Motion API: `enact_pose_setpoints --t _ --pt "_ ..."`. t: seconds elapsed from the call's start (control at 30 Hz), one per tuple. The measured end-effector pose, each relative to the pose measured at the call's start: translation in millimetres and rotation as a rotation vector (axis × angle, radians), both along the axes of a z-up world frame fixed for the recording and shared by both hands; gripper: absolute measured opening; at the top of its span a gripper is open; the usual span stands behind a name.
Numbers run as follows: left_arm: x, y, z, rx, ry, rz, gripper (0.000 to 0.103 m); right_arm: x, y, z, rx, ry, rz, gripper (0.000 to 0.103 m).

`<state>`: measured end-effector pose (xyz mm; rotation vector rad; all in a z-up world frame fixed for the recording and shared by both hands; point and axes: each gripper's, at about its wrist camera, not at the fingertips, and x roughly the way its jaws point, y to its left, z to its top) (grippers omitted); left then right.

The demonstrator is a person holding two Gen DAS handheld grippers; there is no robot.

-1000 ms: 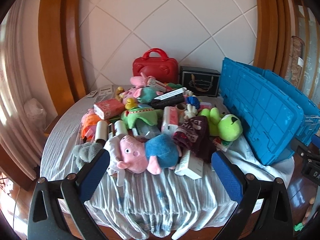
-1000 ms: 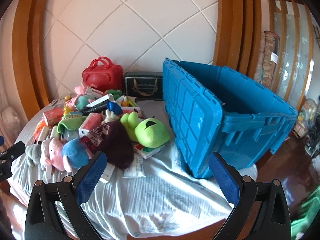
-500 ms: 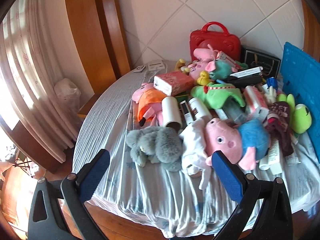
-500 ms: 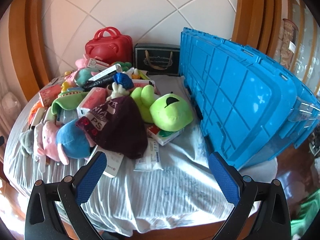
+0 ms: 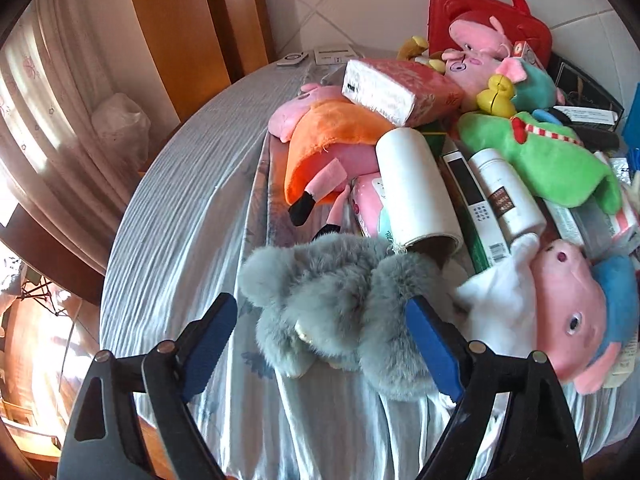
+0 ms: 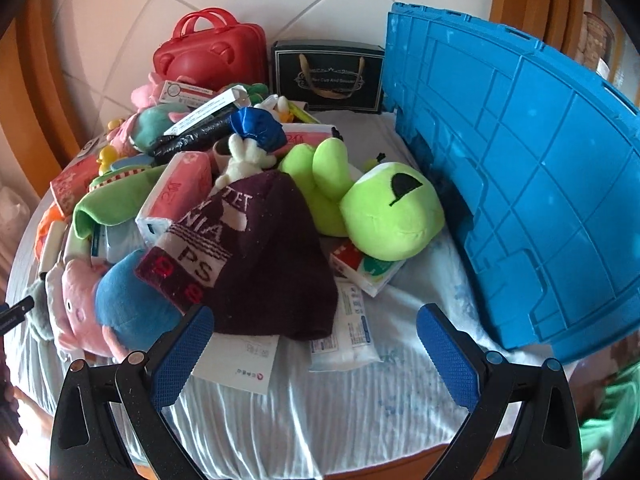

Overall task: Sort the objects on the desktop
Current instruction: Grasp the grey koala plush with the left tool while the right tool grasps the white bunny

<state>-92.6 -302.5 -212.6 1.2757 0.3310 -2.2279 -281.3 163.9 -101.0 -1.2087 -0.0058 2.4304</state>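
Here the left gripper (image 5: pixel 322 328) is wide open, with a fluffy grey toy (image 5: pixel 340 300) sitting between its two blue pads. The right pad (image 5: pixel 430 342) touches the grey fur, and the left pad is a bit apart from it. The grey toy lies on the striped cloth (image 5: pixel 180 216) at the near edge of the pile. Just behind it is a white roll (image 5: pixel 416 192), tipped on its side, and an orange and pink toy (image 5: pixel 328 148). To the right lies a pink pig (image 5: pixel 560 312) with a blue body. A red case (image 5: pixel 486 20) stands at the back by the wall. The right gripper (image 6: pixel 316 342) is wide open too and holds nothing. It hangs over the cloth near a dark purple hat (image 6: pixel 260 256) and a flat white pack (image 6: pixel 348 332). A green toy (image 6: pixel 384 208) rests beside the hat. The big blue bin (image 6: pixel 528 184) stands on the right side of the table, just beside the green toy.
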Motion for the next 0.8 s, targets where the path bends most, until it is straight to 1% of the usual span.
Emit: enact_pose_setpoints --t 0.1,0.13,0.17,0.2,0.27,0.33,0.4,0.47,0.53,0.6,0.67,0.73,0.77,0.8 --pt "-21 -8 -23 0.052 -0.039 -0.020 0.089 -15 -5 -4 0.008 -0.016 -0.005 0.103" --pt "-24 -9 -27 0.081 -0.023 -0.029 0.094 -19 -7 -5 0.006 -0.020 -0.006 0.103" --pt "-28 -11 -31 0.096 -0.020 -0.030 0.097 -23 -7 -7 -0.002 -0.023 -0.008 0.103" --pt "-32 -11 -35 0.099 -0.030 -0.032 0.103 -26 -8 -8 -0.013 -0.024 -0.011 0.103" --pt "-36 -15 -41 0.153 -0.005 -0.030 0.103 -33 -8 -10 -0.039 -0.027 -0.020 0.103" --pt "-40 -20 -48 0.198 -0.017 -0.016 0.103 -41 -8 -12 -0.060 -0.030 -0.017 0.103" --pt "-44 -21 -53 0.212 -0.034 -0.028 0.103 -50 -10 -13 -0.080 -0.035 -0.006 0.103" --pt "-43 -17 -50 0.204 -0.038 -0.049 0.099 -62 -12 -14 -0.100 -0.039 0.023 0.103" --pt "-36 -10 -41 0.175 -0.025 -0.057 0.085 -76 -13 -13 -0.109 -0.040 0.056 0.103" --pt "-29 -6 -33 0.153 -0.010 -0.043 0.079 -90 -11 -10 -0.120 -0.021 0.094 0.103" --pt "-27 -8 -33 0.169 0.011 -0.002 0.080 -109 -6 -10 -0.121 -0.019 0.104 0.103" --pt "-30 -13 -45 0.216 0.005 0.034 0.100 -129 3 -11 -0.121 -0.019 0.105 0.096" --pt "-33 -15 -53 0.250 -0.001 0.054 0.102 -139 8 -12 -0.129 -0.020 0.106 0.085" --pt "-36 -16 -61 0.283 -0.003 0.074 0.103 -148 12 -14 -0.141 -0.023 0.108 0.076"
